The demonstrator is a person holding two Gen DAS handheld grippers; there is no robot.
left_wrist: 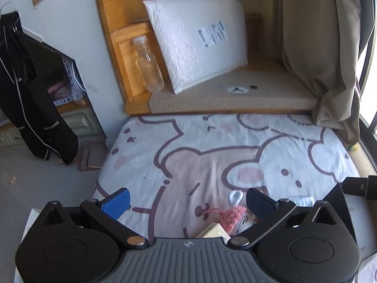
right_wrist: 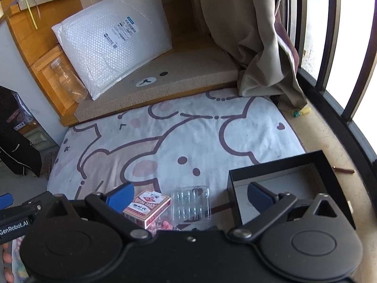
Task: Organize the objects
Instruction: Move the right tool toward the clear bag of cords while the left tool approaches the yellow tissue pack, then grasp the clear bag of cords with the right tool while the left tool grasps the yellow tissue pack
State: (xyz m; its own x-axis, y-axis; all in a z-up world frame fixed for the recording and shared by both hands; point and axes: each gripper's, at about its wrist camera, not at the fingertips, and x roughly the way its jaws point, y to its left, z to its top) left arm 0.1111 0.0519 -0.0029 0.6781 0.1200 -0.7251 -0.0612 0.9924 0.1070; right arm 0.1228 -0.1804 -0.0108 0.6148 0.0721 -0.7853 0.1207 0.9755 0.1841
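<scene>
Evidently nothing has been picked up yet: both the left gripper (left_wrist: 187,200) and the right gripper (right_wrist: 190,193) hover low over the bed (right_wrist: 188,136) with their jaws spread wide and empty. The loose things lie on the bear-print sheet near the person. A card box (right_wrist: 147,206) sits just beside a clear plastic blister tray (right_wrist: 191,204), and an open black box (right_wrist: 282,184) stands to their right, at the bed's edge. The left wrist view shows a pink knitted toy (left_wrist: 232,217) and a pale block (left_wrist: 212,231), perhaps a second small box, though the gripper body hides most of it.

The black box looks like the sensible container. To do this well, the right gripper should take the card box across its narrow sides, lift it clear of the tray, and lower it flat inside. The soft toy will squash, so a gentle pinch at its middle suits the left gripper.
</scene>
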